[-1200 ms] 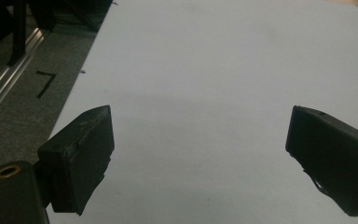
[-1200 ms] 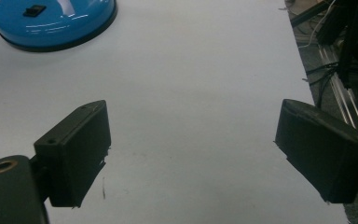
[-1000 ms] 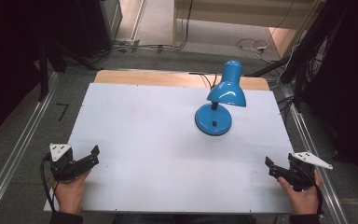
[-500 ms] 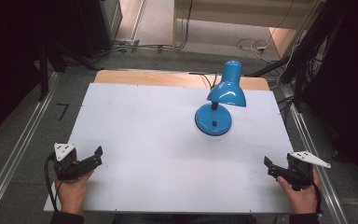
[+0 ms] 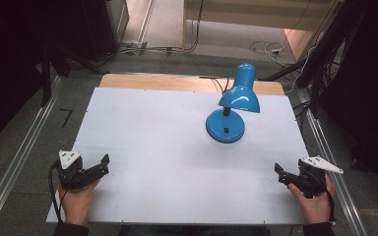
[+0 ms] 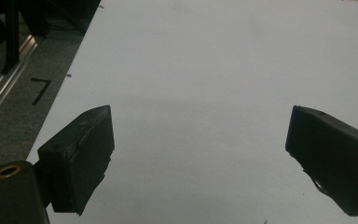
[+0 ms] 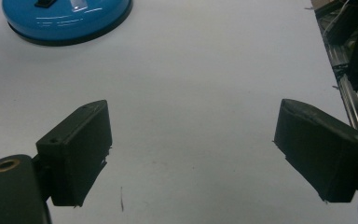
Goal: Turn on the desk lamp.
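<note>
A blue desk lamp [image 5: 231,105] stands upright on the white table [image 5: 167,147], right of centre toward the back; its round base [image 7: 65,21] lies at the top left of the right gripper view. My left gripper [image 5: 101,164] rests at the table's front left corner, held in a hand, jaws wide apart and empty [image 6: 198,154]. At the front right corner sits my right gripper [image 5: 279,174], also open with nothing between its jaws [image 7: 193,154]. Both are well short of the lamp.
The lamp's black cord [image 5: 216,83] runs off the back edge over a wooden strip [image 5: 142,81]. Metal rails [image 5: 19,157] flank the table on the grey floor. Dark equipment stands at both sides.
The left gripper has drifted slightly toward the front edge and rightward. The right gripper and the lamp have stayed put.
</note>
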A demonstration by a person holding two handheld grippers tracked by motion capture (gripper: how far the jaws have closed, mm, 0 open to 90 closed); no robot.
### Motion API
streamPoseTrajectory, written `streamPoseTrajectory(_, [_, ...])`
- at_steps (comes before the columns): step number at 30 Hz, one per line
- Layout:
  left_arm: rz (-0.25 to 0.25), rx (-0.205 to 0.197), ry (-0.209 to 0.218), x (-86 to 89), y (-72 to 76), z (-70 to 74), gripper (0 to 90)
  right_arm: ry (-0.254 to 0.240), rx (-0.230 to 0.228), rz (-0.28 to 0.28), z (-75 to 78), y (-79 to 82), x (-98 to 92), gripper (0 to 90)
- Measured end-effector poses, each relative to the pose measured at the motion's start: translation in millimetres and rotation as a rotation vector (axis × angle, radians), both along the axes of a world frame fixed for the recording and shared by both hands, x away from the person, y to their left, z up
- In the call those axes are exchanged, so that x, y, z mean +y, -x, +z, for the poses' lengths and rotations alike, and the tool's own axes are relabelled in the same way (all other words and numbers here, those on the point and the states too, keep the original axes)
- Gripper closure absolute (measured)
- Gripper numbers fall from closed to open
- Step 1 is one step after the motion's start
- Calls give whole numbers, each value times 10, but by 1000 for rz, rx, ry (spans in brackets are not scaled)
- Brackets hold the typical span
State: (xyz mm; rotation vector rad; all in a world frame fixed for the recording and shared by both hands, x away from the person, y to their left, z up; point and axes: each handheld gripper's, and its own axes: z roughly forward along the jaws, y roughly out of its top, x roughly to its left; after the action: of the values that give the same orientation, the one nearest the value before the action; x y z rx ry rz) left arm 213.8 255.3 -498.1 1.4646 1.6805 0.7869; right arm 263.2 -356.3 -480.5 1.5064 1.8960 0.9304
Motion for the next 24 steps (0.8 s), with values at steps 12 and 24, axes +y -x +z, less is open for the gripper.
streamPoseTrajectory(12, [-7,7,-3,-7,-8,-9,83,-7,-2,22,-1,-44,66,97])
streamPoseTrajectory(24, [-7,11,-5,-16,-17,-15,83,-18,-8,34,4,-124,118,100])
